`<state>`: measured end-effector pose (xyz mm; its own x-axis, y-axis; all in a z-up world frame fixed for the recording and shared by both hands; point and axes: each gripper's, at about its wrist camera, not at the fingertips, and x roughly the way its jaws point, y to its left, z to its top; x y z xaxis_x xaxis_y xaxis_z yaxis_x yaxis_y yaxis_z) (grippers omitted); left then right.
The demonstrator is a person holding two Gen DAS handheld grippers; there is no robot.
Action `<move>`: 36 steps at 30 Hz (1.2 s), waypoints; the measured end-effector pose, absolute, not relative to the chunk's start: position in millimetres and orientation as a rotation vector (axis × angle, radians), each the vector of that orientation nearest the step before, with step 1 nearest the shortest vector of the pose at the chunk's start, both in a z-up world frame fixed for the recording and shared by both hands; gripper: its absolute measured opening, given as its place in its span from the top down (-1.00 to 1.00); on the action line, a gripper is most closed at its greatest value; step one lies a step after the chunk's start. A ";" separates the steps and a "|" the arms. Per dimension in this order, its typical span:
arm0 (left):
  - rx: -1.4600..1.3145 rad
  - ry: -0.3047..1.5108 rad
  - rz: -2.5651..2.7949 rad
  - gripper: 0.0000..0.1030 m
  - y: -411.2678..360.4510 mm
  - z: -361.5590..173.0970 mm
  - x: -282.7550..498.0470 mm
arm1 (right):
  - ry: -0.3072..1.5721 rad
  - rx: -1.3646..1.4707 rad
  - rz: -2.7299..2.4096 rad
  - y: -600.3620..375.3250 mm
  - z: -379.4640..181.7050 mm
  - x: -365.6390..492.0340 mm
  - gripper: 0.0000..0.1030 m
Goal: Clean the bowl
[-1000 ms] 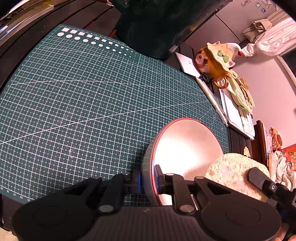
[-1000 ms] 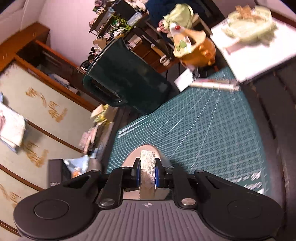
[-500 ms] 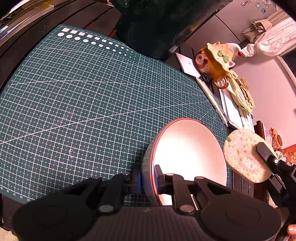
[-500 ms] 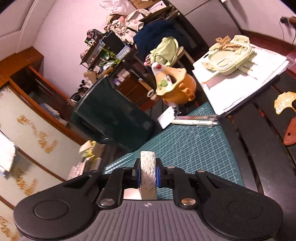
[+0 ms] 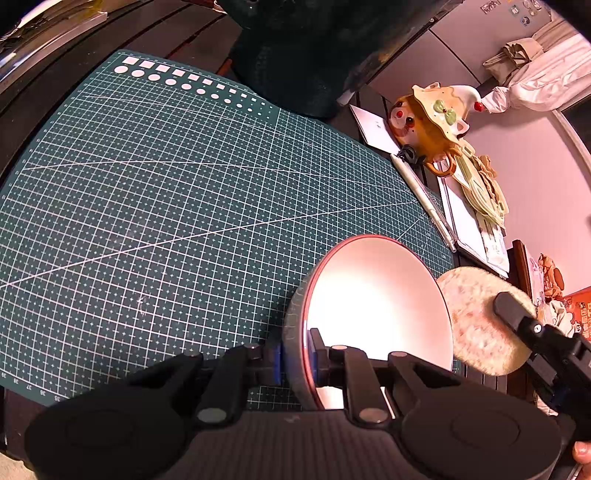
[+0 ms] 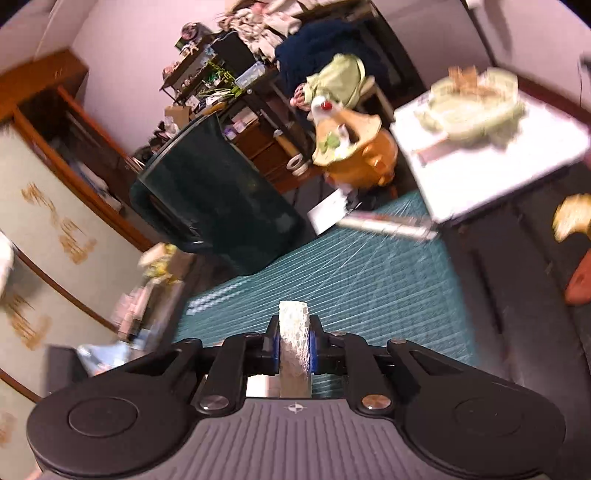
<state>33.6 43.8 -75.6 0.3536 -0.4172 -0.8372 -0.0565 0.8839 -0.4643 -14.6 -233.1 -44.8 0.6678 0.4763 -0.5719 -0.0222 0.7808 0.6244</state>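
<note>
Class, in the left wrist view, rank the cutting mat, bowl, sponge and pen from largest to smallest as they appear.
1. Cutting mat
2. Bowl
3. Sponge
4. Pen
The bowl and sponge sit closest to the camera, so their apparent size is inflated.

A cluttered home room: cutting mat (image 5: 177, 206) on a desk, crowded shelves (image 6: 207, 81), piled clothes (image 6: 280, 14).

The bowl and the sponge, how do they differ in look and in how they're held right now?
The bowl is smooth, glossy white with a red rim; the sponge is a rough, speckled beige disc. The left gripper pinches the bowl's wall, while the right gripper clamps the sponge across its thickness. Both are round, and both are gripped.
</note>
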 end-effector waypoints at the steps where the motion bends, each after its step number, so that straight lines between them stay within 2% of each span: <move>1: -0.457 1.197 -0.244 0.72 43.2 -75.2 33.9 | 0.818 0.614 0.289 -231.0 -47.0 -14.1 0.75; 6: -0.456 1.198 -0.246 0.72 43.9 -74.3 32.9 | 0.838 0.688 0.316 -230.0 -49.6 -15.9 0.75; 9: -0.456 1.198 -0.245 0.72 44.0 -73.8 32.8 | 0.832 0.605 0.311 -219.3 -46.6 -17.1 0.75; 12: -0.455 1.199 -0.246 0.72 42.3 -71.6 31.7 | 0.912 0.615 0.299 -211.7 -61.8 -13.0 0.75; 18: -0.452 1.201 -0.247 0.72 44.1 -73.0 34.8 | 0.806 0.654 0.319 -223.7 -40.7 -17.2 0.75; 22: -0.456 1.200 -0.246 0.72 46.0 -74.1 36.1 | 0.943 0.694 0.295 -216.8 -68.8 -9.4 0.75; 27: -0.451 1.202 -0.248 0.72 47.0 -75.5 40.1 | 0.810 0.765 0.327 -230.6 -42.8 -14.7 0.74; 32: -0.450 1.200 -0.247 0.72 46.1 -76.1 43.1 | 0.931 0.778 0.298 -222.3 -68.6 -7.5 0.74; 36: -0.446 1.201 -0.248 0.72 46.5 -76.8 45.8 | 0.830 0.834 0.316 -235.8 -48.5 -12.6 0.73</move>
<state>45.8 46.5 -76.8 0.3486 -0.4152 -0.8403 -0.0490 0.8872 -0.4587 -12.6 -235.8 -48.5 0.6517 0.5488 -0.5235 0.0620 0.6494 0.7579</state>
